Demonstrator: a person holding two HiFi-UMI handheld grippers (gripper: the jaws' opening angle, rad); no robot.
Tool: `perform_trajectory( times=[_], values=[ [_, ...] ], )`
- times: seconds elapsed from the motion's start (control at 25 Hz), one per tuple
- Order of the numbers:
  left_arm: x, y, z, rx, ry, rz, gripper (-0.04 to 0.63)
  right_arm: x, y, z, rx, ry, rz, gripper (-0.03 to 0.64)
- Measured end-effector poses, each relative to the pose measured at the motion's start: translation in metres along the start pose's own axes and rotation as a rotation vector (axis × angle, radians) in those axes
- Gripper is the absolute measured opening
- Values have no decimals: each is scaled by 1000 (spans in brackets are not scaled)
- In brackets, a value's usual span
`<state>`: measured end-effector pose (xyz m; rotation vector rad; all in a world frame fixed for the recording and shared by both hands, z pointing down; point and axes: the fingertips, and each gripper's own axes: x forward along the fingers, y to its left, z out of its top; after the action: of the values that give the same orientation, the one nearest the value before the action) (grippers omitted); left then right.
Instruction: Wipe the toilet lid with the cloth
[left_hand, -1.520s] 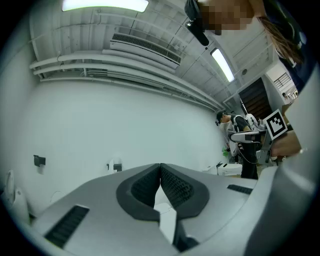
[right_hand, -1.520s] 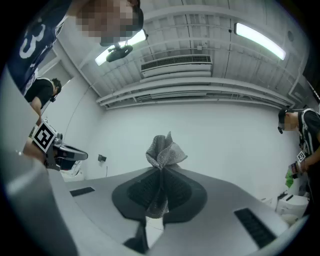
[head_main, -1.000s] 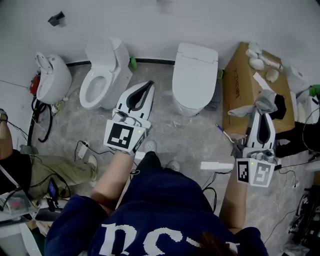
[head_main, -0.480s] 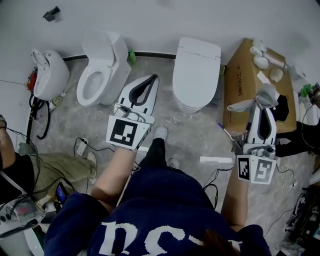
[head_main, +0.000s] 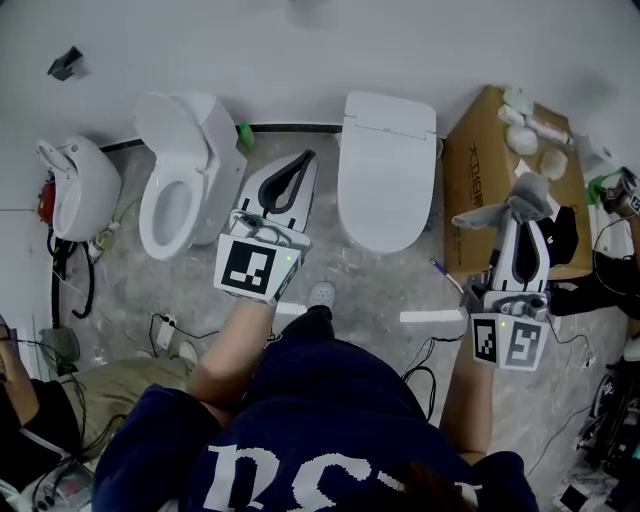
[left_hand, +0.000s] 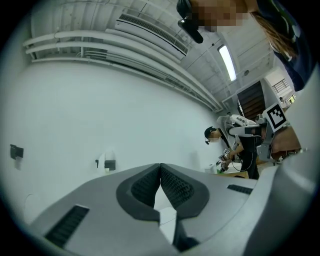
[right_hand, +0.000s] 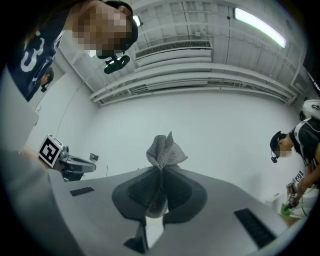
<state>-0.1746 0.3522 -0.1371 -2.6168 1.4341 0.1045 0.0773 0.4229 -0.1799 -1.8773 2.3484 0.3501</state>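
**Condition.** The right gripper (head_main: 527, 212) has its fingers (right_hand: 137, 192) closed on the cloth (head_main: 512, 200). The right gripper view shows only a narrow fold of it pinched between the pads, with a bunch fanning out past the tips. In the head view, this gripper and the cloth hang above the cardboard box (head_main: 480, 165), to the right of the toilet lid (head_main: 385, 170) and not touching it. The lid is down. The left gripper (head_main: 303, 160) has its fingers pressed fully together with nothing between them. It points into the gap between the closed toilet and the open toilet (head_main: 185, 175).

**Probable faults.**
- Cloth slip. The hold is small. Drag against the lid can pull the fold out of the pads, most likely on a stroke made away from the tips.
- Hard contact. If the gripper comes down tip-first, the loose bunch can fold aside and bare fingers then scrape the glossy lid.
- Partial coverage. The lid is long and curved, so a single narrow pass leaves the edges unwiped.
- Snagging. During transfer to the lid, the hanging cloth tail can catch on the box edge.
- Collision. The idle left gripper sits near the lid's left side and can obstruct a full-width stroke.
- Footing. Cables (head_main: 165, 325) lie on the floor near the person's shoe (head_main: 322, 293).
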Motion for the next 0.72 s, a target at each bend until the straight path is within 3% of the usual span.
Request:
perform_trajectory(
  times=[0.2, 0.44, 0.72],
  values=[
    [61, 42, -20, 5, 49, -65, 20, 67, -5, -8, -17, 11, -59, 37],
    [126, 75, -51, -16, 80, -87, 20, 116, -41, -42, -18, 64, -139, 37],
    [184, 79, -82, -33, 129, -42, 20, 164, -80, -91, 52, 79, -85, 37]
  ],
)
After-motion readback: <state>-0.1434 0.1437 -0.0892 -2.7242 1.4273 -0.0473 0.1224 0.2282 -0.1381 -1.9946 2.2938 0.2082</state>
